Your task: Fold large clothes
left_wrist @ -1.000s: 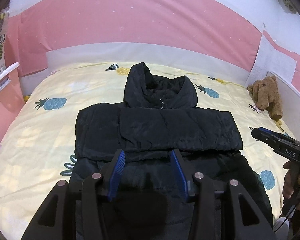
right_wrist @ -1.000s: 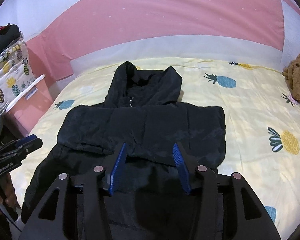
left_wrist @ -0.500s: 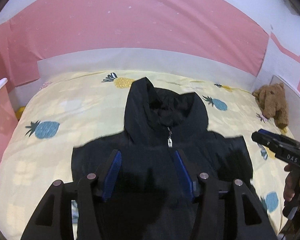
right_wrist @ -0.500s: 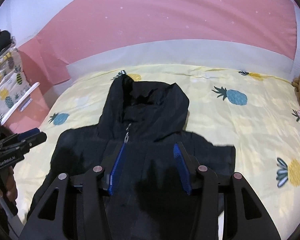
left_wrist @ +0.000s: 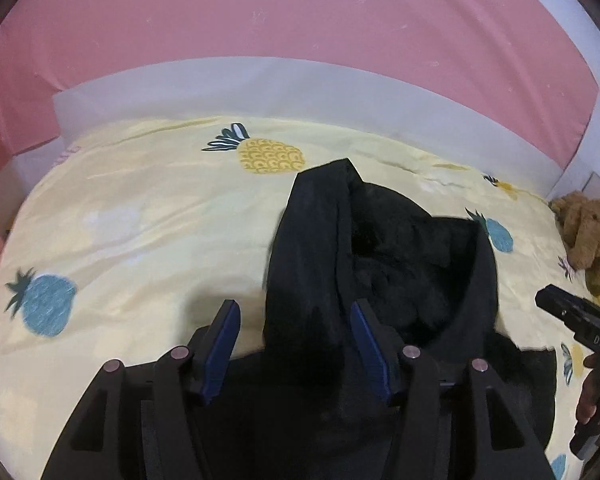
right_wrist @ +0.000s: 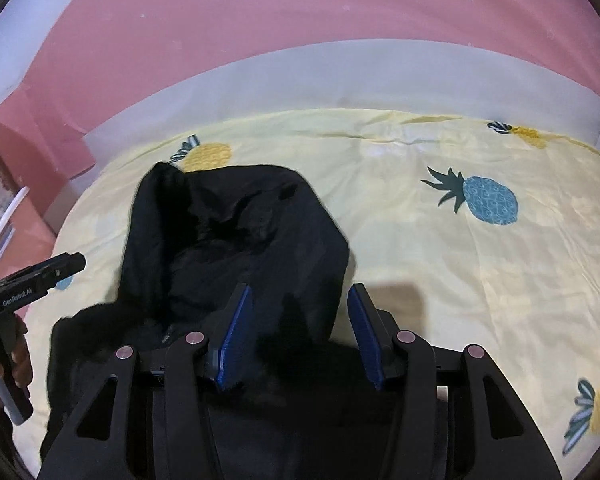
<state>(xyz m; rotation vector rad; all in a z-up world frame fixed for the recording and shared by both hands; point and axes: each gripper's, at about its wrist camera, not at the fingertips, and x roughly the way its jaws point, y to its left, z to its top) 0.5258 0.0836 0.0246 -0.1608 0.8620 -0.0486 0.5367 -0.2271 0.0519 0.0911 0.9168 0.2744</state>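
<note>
A black hooded puffer jacket (left_wrist: pixel 380 264) lies flat on the yellow pineapple-print bed (left_wrist: pixel 140 216), hood toward the wall. My left gripper (left_wrist: pixel 294 312) hovers over the hood's left edge, its jaws opening, blue pads apart with hood fabric below them, not pinched. In the right wrist view the jacket's hood (right_wrist: pixel 236 232) fills the middle, and my right gripper (right_wrist: pixel 300 300) stands open over the hood's right edge. The right gripper (left_wrist: pixel 572 316) shows at the left wrist view's right edge, held by a hand. The left gripper (right_wrist: pixel 40 276) shows at the right wrist view's left edge.
A brown plush toy (left_wrist: pixel 588 232) sits at the bed's right side by the wall. A pink and white padded wall (left_wrist: pixel 300 40) bounds the bed's far end. A pink bin (right_wrist: pixel 16 232) stands off the bed's left side. Bare sheet lies on both sides of the hood.
Both grippers have travelled forward along the jacket from its folded body up to the hood. The left gripper's pads have spread wider. The hood now looks much larger in both views.
</note>
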